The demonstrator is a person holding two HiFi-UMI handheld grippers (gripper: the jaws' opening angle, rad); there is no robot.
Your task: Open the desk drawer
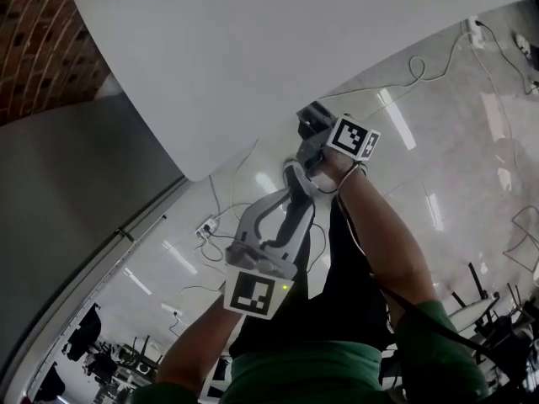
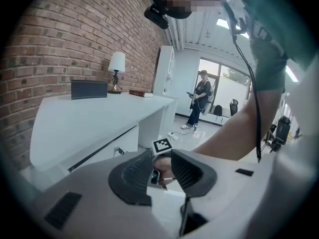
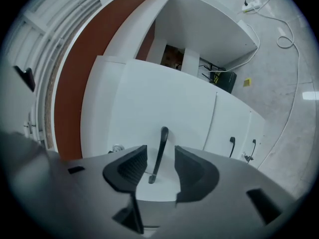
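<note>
With right claw spread astride the black handle, push in, pinch mid-bar, pull the drawer straight out; hold the spread, empty left claw clear.

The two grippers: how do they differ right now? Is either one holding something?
The right gripper has the drawer's black handle between its open jaws, with neither jaw touching it; the left gripper has nothing between its jaws, only the person's right hand showing beyond. The right gripper faces the drawer front; the left gripper looks along the desk. Both are open, holding nothing.
</note>
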